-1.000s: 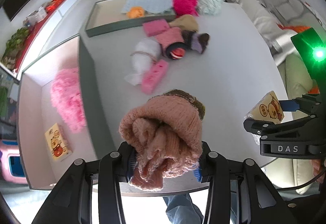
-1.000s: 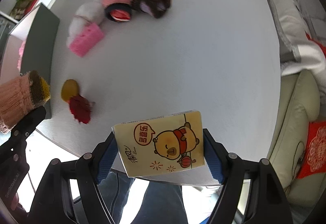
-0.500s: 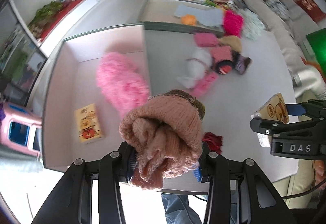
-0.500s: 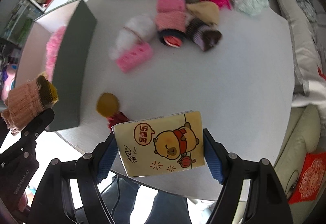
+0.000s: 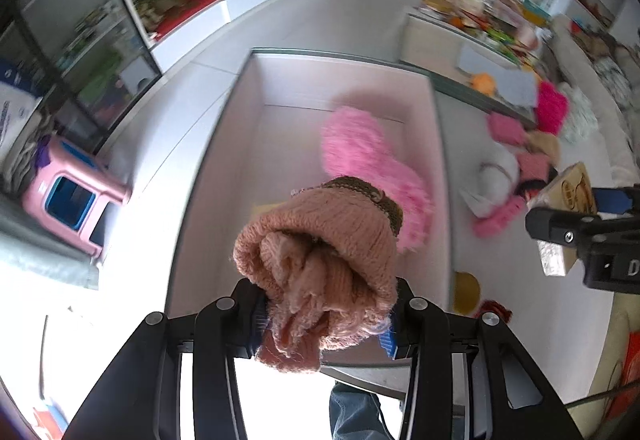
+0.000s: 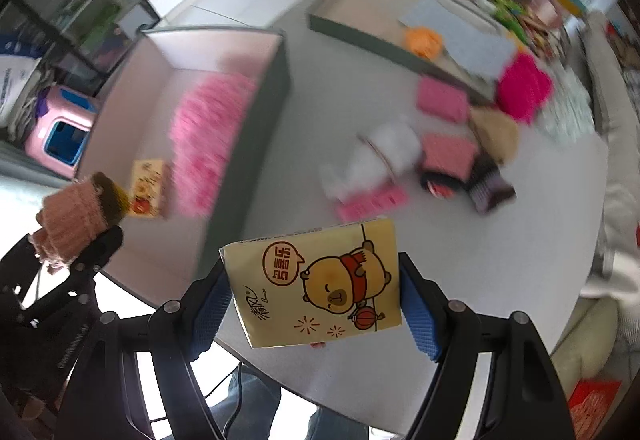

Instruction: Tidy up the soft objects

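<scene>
My left gripper (image 5: 326,324) is shut on a rolled salmon-pink knit hat (image 5: 320,268) with a brown band, held above the near end of an open box (image 5: 340,80). A fluffy pink item (image 5: 372,168) lies in that box, and a yellow tissue pack (image 6: 148,188) lies beside it. My right gripper (image 6: 316,304) is shut on a yellow tissue pack with a cartoon bear (image 6: 320,280), held over the table's near edge to the right of the box. In the right wrist view the left gripper (image 6: 76,252) with the hat shows at the left.
On the grey table (image 6: 520,260) lies a heap of soft things: a white bundle (image 6: 388,148), pink pieces (image 6: 440,100), a magenta fluffy item (image 6: 524,88), dark socks (image 6: 488,192). A second shallow tray (image 6: 352,28) holds an orange ball. A pink stool (image 5: 72,196) stands on the floor at the left.
Both grippers have swung to the left with their loads. The left one and its hat now hang over the box; the right one has risen a little, its pack nearer the box wall.
</scene>
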Tool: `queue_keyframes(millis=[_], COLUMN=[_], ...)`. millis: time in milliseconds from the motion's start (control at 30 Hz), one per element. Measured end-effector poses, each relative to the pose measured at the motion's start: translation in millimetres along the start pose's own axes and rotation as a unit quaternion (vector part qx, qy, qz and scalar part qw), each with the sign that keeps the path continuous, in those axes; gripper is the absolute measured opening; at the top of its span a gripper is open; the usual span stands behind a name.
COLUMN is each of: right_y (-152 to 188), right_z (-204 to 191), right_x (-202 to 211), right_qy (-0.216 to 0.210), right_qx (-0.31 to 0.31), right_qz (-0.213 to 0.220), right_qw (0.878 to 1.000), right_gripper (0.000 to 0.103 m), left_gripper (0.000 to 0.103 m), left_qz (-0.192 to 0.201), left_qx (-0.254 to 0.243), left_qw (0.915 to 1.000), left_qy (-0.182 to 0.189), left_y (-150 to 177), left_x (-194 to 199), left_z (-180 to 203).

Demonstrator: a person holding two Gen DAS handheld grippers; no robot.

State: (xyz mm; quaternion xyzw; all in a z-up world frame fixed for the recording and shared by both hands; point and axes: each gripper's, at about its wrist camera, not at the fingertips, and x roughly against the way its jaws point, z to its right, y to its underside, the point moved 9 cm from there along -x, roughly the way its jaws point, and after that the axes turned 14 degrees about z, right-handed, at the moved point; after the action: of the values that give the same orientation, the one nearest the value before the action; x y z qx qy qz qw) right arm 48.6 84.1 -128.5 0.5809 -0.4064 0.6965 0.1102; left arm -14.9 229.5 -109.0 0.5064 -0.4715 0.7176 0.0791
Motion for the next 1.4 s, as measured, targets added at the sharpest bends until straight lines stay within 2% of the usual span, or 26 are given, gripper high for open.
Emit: queue_keyframes(millis=[367,633,1067,1400], right_y=[-59.7,-88.5,-100.8,-106.9], right_z=[-62.3,-89.9,-114.3,-131.4], right_x=[-12.5,-25.8,-53.0,-64.7], right_qy=[-0.032,-0.052,-0.066,-0.079], right_qx=[0.05,0.05,0.035,0.045], right_qz=[0.019,0.033,0.016,0.012], right_qw=[0.998,0.997,0.997,0.996], right_gripper=[0.08,0.08,0.08,0.08], left_gripper=[0.045,0.045,0.045,0.045], left_qz=[-0.009,-0.021,-0.052,-0.07], left_qx=[0.042,0.061,0.068,0.075], left_qw=[0.9985,0.9967,0.9943,0.9926], left_qy=[-0.034,-0.049,-0.063,-0.065], left_y=[-4.0,0.0,12.3,18.2], left_x=[-19.1,-31.9,-50.2,-59.1], left_z=[-29.3,-39.5,-41.9,-47.2])
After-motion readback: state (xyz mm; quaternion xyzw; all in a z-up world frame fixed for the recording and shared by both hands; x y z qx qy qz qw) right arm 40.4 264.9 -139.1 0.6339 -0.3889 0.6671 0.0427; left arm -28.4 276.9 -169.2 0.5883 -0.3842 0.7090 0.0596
